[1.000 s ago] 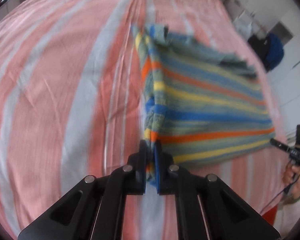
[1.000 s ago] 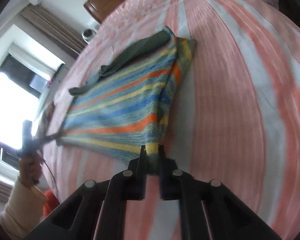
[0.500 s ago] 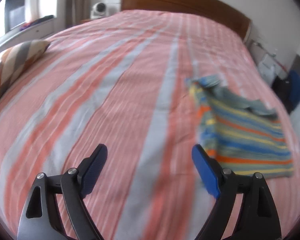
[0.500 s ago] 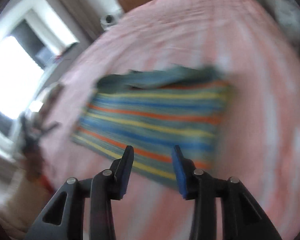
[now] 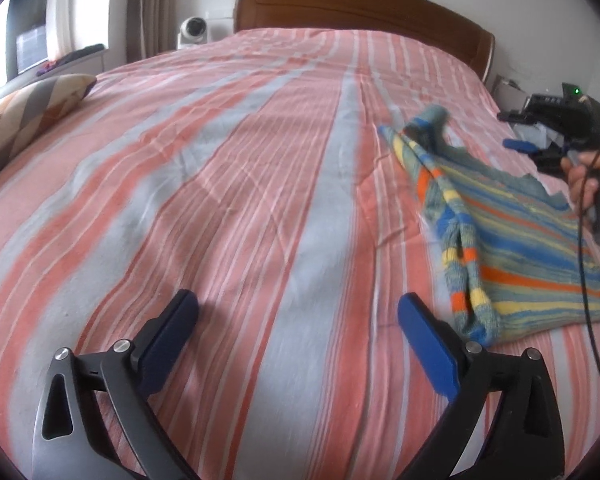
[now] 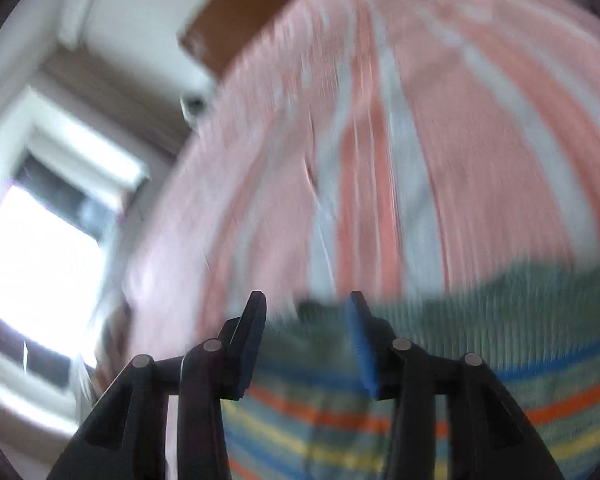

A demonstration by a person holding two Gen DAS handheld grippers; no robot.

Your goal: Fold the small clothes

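Over bed (image 5: 260, 160), left gripper (image 5: 298, 312) wide apart, empty

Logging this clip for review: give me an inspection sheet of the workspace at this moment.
Surface: bedspread, pink and grey stripes, lightly creased.
Job's things: striped garment lying folded, at the right.
Clutter: patterned pillow at left edge.
Grippers: left gripper open, empty, over bare bedspread; right gripper open above the garment, view blurred.
Cables: black cable hanging across the garment.
Surroundings: wooden headboard, small camera, window at left.
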